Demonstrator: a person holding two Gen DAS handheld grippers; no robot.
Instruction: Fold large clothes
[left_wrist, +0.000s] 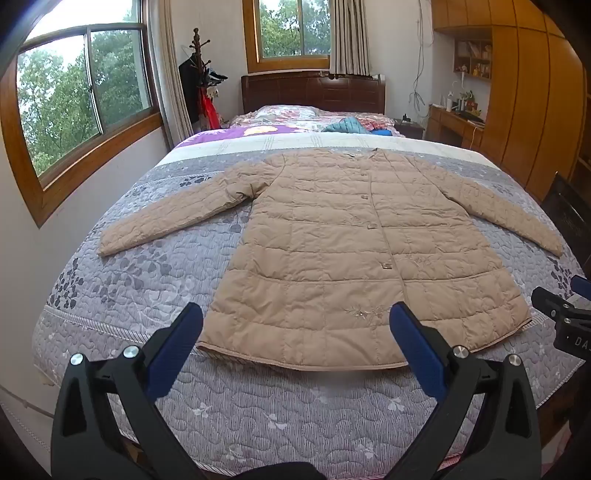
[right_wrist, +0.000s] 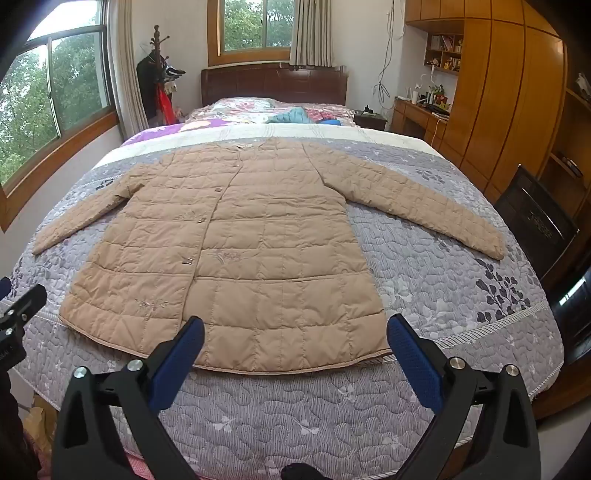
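A long beige quilted coat (left_wrist: 332, 236) lies flat and buttoned on the bed, front up, both sleeves spread out to the sides, hem towards me. It also shows in the right wrist view (right_wrist: 240, 240). My left gripper (left_wrist: 295, 317) is open and empty, held above the foot of the bed, just short of the left part of the hem. My right gripper (right_wrist: 295, 328) is open and empty, just short of the right part of the hem. Each gripper's tip shows at the edge of the other's view.
The bed has a grey-lilac floral quilt (left_wrist: 147, 266) and a dark wooden headboard (left_wrist: 314, 90). Folded bedding and clothes (left_wrist: 354, 125) lie near the pillows. A wall with windows runs along the left, a wooden wardrobe (right_wrist: 509, 92) and desk along the right, a dark chair (right_wrist: 535, 225) by the bed.
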